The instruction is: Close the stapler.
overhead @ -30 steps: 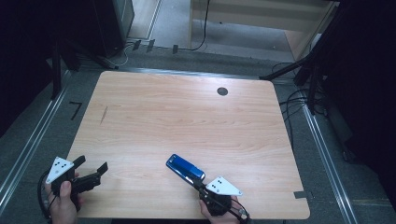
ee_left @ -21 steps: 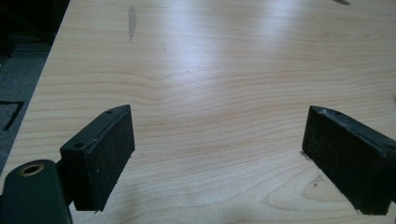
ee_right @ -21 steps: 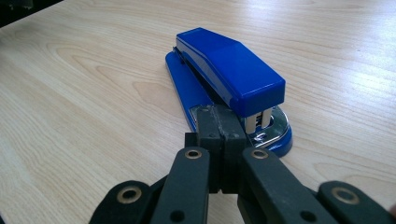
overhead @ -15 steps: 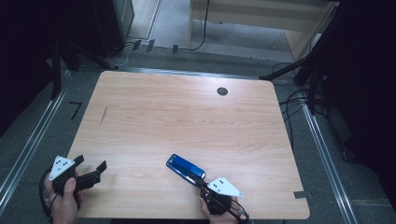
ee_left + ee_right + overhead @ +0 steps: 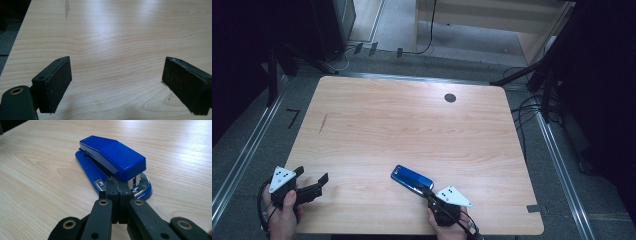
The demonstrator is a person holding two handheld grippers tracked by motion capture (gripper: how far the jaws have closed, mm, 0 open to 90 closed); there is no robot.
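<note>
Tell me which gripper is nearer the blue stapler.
Right. The right gripper, fingers shut, sits right at the blue stapler front end; the left gripper is open, far off near the table's left edge.

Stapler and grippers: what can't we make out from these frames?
- Stapler: the shut right gripper covers part of its front end in the right gripper view, so contact there is unclear.
- The stapler's front end in the high view: hidden behind the right gripper; too small for detail.
- Left gripper: left gripper view cuts off its open jaws at the bottom edge.
- Dark round spot on the table: too small to identify.

Stapler front base hidden behind claw.
</note>
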